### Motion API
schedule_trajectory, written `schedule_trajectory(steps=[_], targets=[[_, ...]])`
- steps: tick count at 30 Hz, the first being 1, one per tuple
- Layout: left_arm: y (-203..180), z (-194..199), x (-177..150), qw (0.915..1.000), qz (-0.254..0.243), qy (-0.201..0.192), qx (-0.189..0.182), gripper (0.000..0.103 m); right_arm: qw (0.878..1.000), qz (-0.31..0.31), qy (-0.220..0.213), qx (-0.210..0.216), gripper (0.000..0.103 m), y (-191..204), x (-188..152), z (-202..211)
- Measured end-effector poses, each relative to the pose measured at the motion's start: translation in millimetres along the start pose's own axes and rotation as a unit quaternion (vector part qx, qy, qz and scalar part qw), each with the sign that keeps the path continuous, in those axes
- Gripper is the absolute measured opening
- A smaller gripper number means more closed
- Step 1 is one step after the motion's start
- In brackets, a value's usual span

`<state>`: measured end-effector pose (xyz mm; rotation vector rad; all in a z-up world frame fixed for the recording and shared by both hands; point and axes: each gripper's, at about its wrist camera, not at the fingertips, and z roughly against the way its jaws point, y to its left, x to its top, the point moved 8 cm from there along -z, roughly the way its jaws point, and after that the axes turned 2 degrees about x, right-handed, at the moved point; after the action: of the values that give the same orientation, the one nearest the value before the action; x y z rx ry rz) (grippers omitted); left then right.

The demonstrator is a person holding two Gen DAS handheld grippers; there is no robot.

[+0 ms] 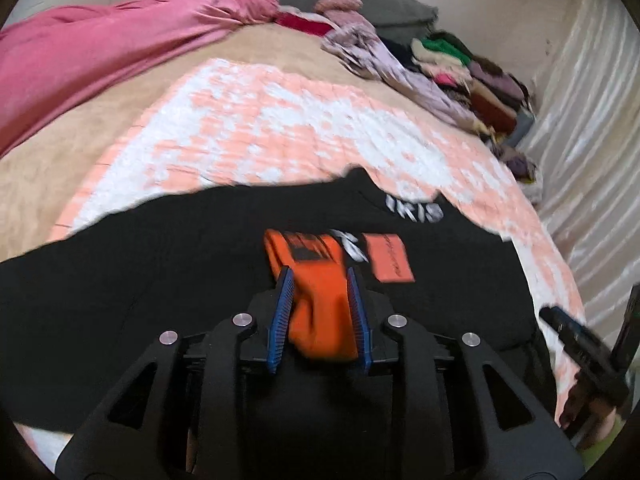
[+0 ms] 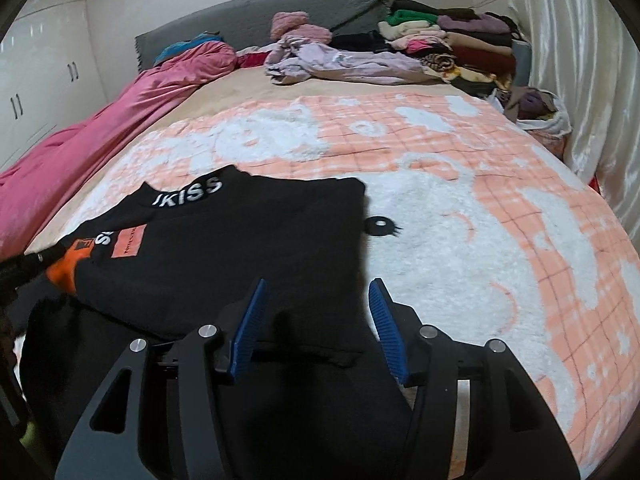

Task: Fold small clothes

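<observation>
A black garment (image 2: 240,240) with white lettering and an orange patch (image 1: 390,258) lies partly folded on the peach-and-white blanket (image 2: 460,220). In the left wrist view my left gripper (image 1: 319,272) is shut on a bunched orange part of that garment (image 1: 320,320), which fills the gap between the blue pads. The same orange fabric (image 2: 64,270) shows at the left edge of the right wrist view. My right gripper (image 2: 318,284) stands open just over the garment's near right edge. Black cloth lies under its pads (image 2: 250,320), none pinched between them.
A pink duvet (image 2: 100,132) runs along the bed's left side. Lilac clothes (image 2: 340,64) and a stack of folded clothes (image 2: 460,44) lie at the head by a grey headboard (image 2: 260,16). Shiny curtains (image 2: 580,60) hang on the right, white wardrobe doors (image 2: 36,60) stand on the left.
</observation>
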<state>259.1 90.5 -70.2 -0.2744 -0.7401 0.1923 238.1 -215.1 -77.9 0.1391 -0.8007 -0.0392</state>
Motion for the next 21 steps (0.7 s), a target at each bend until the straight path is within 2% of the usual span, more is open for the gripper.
schedule_trajectory(steps=[6, 10, 12, 14, 17, 18, 21], targets=[[13, 12, 8, 0.9996, 0.02, -0.021, 0.0, 0.019, 1.0, 0.006, 0.004, 0.01, 0.052, 11, 1, -6], [-16, 13, 4, 0.9993, -0.027, -0.026, -0.008, 0.019, 1.0, 0.013, 0.002, 0.018, 0.052, 21, 6, -7], [-30, 8, -2, 0.9985, -0.049, -0.022, -0.008, 0.023, 1.0, 0.013, 0.001, 0.022, 0.052, 25, 8, -8], [-39, -6, -11, 0.9975, -0.071, -0.005, 0.005, 0.031, 0.999, 0.014, 0.005, 0.029, 0.052, 30, 9, -11], [-38, -31, -29, 0.9946, -0.09, 0.041, 0.032, 0.04, 0.999, 0.025, 0.015, 0.03, 0.052, 38, 6, -18], [-34, -41, -37, 0.9921, -0.096, 0.068, 0.042, 0.041, 0.999, 0.026, 0.025, 0.031, 0.052, 38, 3, -22], [-31, -44, -39, 0.9914, -0.097, 0.077, 0.042, 0.041, 0.997, 0.014, 0.069, 0.019, 0.052, 30, -12, -40]])
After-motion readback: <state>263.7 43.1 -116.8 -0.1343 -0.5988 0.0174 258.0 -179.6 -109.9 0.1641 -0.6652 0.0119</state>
